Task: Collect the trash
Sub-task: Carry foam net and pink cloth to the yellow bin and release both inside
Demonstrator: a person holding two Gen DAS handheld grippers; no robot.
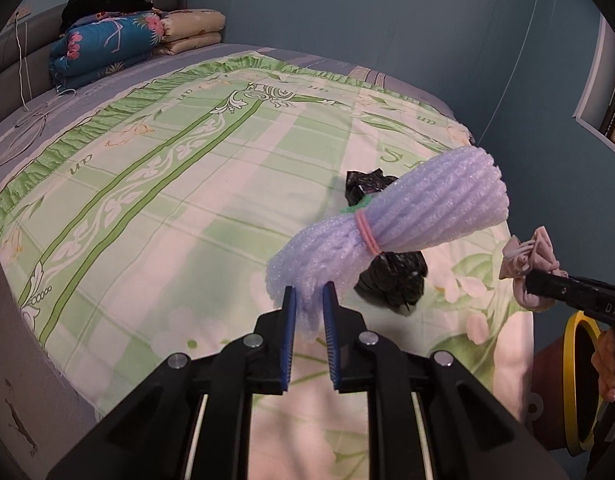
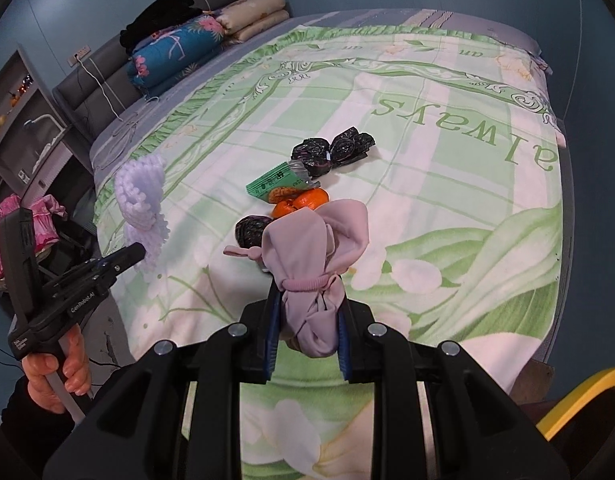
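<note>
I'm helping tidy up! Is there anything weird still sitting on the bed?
Yes. Trash lies in the middle of the bedspread: orange peels, a green wrapper, and three crumpled black plastic bags. Food scraps don't belong on a made bed.

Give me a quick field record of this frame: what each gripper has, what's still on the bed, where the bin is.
left gripper: shut on white foam netting bundle, lifted off the bed
right gripper: shut on pink cloth bundle, lifted off the bed
surface: bed with green floral sheet
left on bed: three black bag wads, green packet, orange peel
bin: yellow-rimmed bin beside the bed, contents not visible
background: folded quilts at the headboard
</note>
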